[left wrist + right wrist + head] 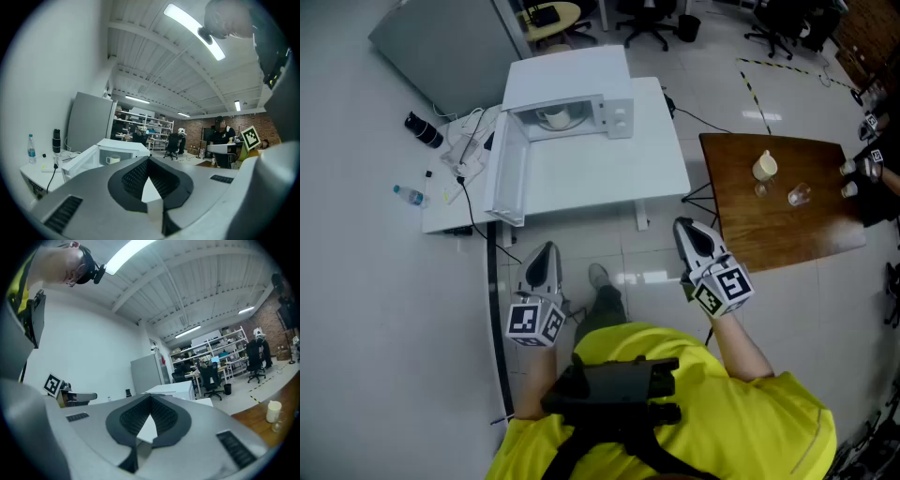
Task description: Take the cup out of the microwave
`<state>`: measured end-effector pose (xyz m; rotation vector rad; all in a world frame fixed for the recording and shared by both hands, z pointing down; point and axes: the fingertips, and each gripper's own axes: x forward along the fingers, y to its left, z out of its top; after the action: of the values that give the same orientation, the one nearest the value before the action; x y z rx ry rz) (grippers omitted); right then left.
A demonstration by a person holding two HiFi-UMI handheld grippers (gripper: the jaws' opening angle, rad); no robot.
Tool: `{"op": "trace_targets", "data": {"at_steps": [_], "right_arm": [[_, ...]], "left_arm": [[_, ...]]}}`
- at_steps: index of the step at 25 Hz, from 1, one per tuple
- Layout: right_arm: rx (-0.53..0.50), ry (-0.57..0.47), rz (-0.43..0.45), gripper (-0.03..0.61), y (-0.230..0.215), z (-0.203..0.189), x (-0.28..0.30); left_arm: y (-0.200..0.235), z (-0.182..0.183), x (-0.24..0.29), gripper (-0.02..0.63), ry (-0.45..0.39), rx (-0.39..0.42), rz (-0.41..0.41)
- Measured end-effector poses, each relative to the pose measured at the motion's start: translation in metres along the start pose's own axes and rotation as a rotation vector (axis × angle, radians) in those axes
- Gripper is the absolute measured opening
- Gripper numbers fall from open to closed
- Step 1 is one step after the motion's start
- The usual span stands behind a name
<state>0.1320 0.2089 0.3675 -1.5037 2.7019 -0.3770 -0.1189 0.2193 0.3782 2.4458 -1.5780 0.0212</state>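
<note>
A white microwave point(581, 112) stands at the back of a white table point(600, 173), its door point(508, 173) swung open to the left. Inside it sits a white cup point(553, 117), which also shows in the left gripper view as a cup point(112, 160) with its handle to the left. My left gripper point(546, 251) hovers over the floor in front of the table, shut and empty. My right gripper point(682, 227) hangs to the right of it, also shut with nothing in it. Both are well short of the microwave point(119, 152). The jaws of each gripper point(149, 160) point(151, 398) meet at the tips.
A wooden table point(778, 202) at the right carries a cream cup point(765, 166) and glasses. A bottle point(409, 195), a black flask point(423, 130) and cables point(467, 141) lie on the white table's left end. A grey cabinet point(450, 42) and office chairs stand behind.
</note>
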Motion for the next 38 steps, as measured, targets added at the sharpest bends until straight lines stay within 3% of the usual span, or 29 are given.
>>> {"op": "trace_targets", "data": {"at_steps": [9, 18, 21, 22, 24, 29, 35, 38], "right_arm": [[-0.052, 0.004, 0.027, 0.005, -0.005, 0.030, 0.198], [-0.006, 0.047, 0.066, 0.005, -0.042, 0.030, 0.275], [0.000, 0.077, 0.099, 0.005, -0.057, 0.025, 0.292], [0.001, 0.088, 0.111, 0.005, -0.062, 0.023, 0.297], [0.007, 0.110, 0.136, 0.005, -0.070, 0.018, 0.309], [0.039, 0.183, 0.173, 0.005, -0.092, -0.008, 0.333], [0.072, 0.286, 0.239, 0.005, -0.114, -0.063, 0.363], [0.089, 0.318, 0.268, 0.005, -0.122, -0.083, 0.375]], "left_arm": [[0.116, 0.045, 0.117, 0.004, 0.014, 0.076, -0.009], [0.143, 0.042, 0.207, 0.003, 0.059, 0.041, 0.021], [0.151, 0.025, 0.236, 0.003, 0.067, 0.023, 0.037], [0.153, 0.015, 0.249, 0.020, 0.080, 0.024, 0.030], [0.164, -0.006, 0.278, 0.257, 0.104, 0.022, 0.021], [0.207, -0.069, 0.369, 0.333, 0.166, 0.048, 0.046], [0.253, -0.120, 0.463, 0.338, 0.185, 0.072, 0.125], [0.271, -0.143, 0.494, 0.409, 0.211, 0.048, 0.160]]}}
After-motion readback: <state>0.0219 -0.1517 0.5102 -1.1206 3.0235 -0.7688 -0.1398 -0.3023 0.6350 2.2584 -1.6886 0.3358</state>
